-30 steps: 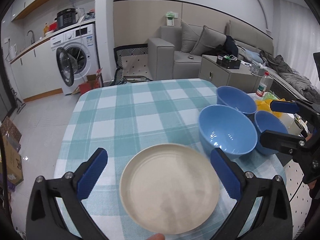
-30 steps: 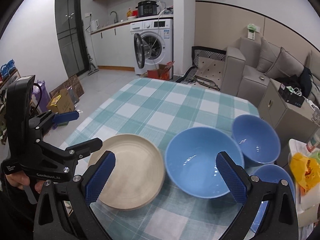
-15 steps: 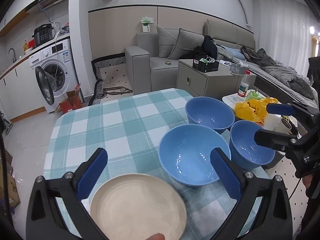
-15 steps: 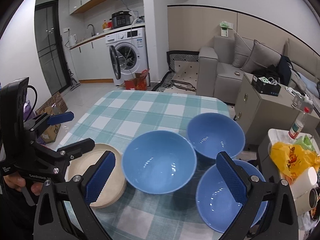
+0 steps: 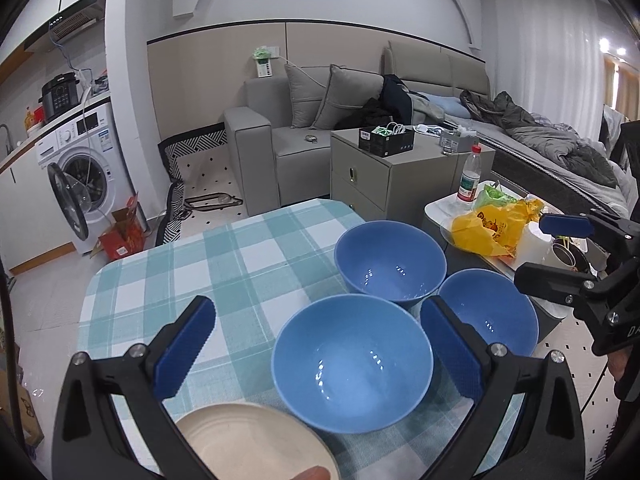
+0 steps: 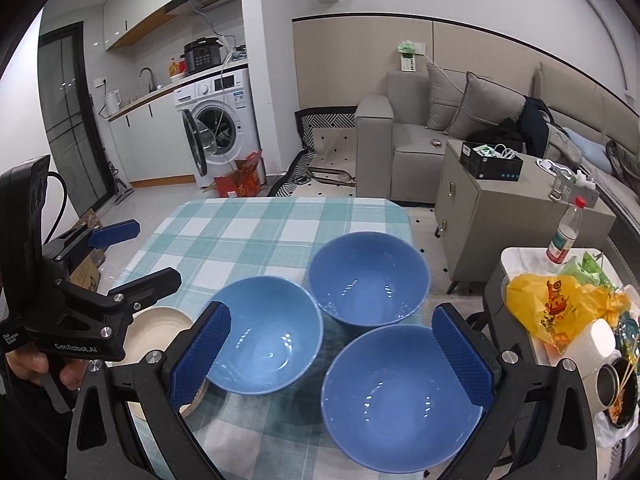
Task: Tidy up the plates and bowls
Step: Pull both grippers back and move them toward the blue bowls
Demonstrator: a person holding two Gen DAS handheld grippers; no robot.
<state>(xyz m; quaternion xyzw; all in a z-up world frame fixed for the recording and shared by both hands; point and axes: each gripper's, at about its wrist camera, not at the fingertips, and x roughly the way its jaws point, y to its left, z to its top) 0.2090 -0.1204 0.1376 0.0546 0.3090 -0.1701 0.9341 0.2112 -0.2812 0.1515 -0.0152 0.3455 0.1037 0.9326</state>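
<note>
Three blue bowls sit clustered on the right half of the checked table [image 6: 256, 232]: the near-left bowl [image 5: 352, 364], the far bowl [image 5: 390, 266] and the near-right bowl [image 6: 400, 396]. All are upright and empty, with rims touching or nearly so. The cream plate [image 5: 252, 440] lies flat just left of the near-left bowl, close to your near table edge.

Your left gripper [image 5: 320, 352] is spread wide, holding nothing, and the near-left bowl lies dead ahead between its fingers and lower. Your right gripper [image 6: 332, 356] is also wide open and empty. It is aimed at the near-right bowl, which sits ahead between its fingers, slightly right of centre. So each hand has its own nearest bowl; the far bowl is further from both.

Bowls are round, so there is no long axis to line up; you'd likely pinch a rim wall.

Room: the far-left cloth is bare and open for a stack. The right side is tight: the near-right bowl sits by the table's right edge, with a cluttered side table [image 6: 520, 256] just beyond. The bowls crowd each other, so lift straight up before moving sideways.
</note>
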